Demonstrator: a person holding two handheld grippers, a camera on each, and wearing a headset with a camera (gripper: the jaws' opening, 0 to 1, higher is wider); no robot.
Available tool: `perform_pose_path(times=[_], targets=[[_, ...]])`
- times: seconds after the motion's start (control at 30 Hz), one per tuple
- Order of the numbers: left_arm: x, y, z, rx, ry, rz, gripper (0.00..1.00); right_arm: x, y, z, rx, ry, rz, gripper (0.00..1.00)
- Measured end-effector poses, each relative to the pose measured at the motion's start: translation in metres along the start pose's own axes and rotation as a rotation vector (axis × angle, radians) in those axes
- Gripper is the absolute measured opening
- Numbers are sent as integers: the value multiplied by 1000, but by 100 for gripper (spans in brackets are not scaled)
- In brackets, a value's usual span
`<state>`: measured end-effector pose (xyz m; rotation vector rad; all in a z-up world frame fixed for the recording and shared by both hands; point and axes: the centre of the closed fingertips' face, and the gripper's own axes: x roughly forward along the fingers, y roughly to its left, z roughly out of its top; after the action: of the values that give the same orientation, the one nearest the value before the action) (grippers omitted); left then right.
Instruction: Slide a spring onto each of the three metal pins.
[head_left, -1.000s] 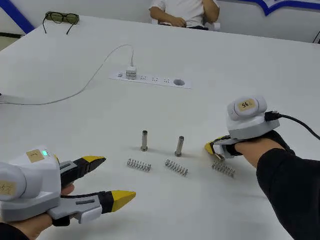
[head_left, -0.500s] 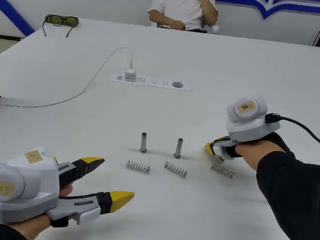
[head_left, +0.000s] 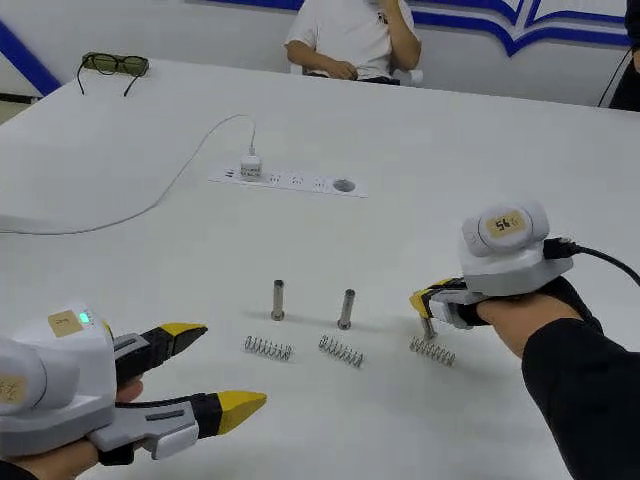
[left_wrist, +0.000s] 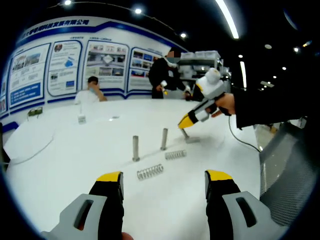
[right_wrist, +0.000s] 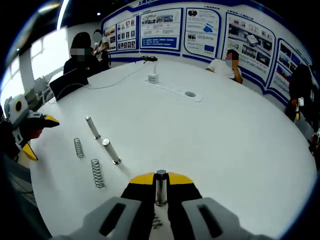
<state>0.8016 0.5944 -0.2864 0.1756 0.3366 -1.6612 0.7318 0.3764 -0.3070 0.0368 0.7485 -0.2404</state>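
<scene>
- Head view puts the left gripper (head_left: 232, 365) at 7 o'clock of the frame. Its yellow-tipped jaws are spread wide with nothing between them.
- Left gripper view shows the same released jaws. The right gripper (left_wrist: 186, 121) comes in at 1 o'clock beyond them.
- In the head view the right gripper (head_left: 421, 299) sits at 3 o'clock and is clenched on the third pin (head_left: 428, 326), which it holds upright. Whether the pin's foot touches the white table (head_left: 450, 180) cannot be told.
- Right gripper view shows its jaws pressed to either side of that pin's shaft, with the pin's top just above the tips.
- The left pin (head_left: 278, 299) and the middle pin (head_left: 346, 309) stand upright and free near the frame's centre. The middle pin is at 3 o'clock of the left one.
- The left spring (head_left: 267, 348), middle spring (head_left: 340, 351) and right spring (head_left: 432, 351) lie flat on the table, each at about 6 o'clock of a pin. The right spring is just beside the gripped pin.
- A power strip (head_left: 287, 181) with a white charger (head_left: 250, 165) lies at 12 o'clock of the pins, and its cable (head_left: 170, 185) runs off towards 9 o'clock.
- Glasses (head_left: 113, 64) rest at 11 o'clock, and a seated person (head_left: 350, 35) is at the far edge.
</scene>
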Motion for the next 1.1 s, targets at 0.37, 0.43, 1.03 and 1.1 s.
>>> perform_pose_path(times=[0.37,0.43,1.03,1.1], targets=[[-1,-3,7,17,-8,-2,67,-11,-2,-6,15,-17,-12,8],[-1,-3,8,18,-9,-3,67,-13,-2,-6,19,-22,-15,8],[0,-6,13,35,-15,-13,67,-30,-4,-15,53,-53,-30,8],[0,-6,13,36,-15,-14,67,-32,-4,-17,56,-56,-31,8]])
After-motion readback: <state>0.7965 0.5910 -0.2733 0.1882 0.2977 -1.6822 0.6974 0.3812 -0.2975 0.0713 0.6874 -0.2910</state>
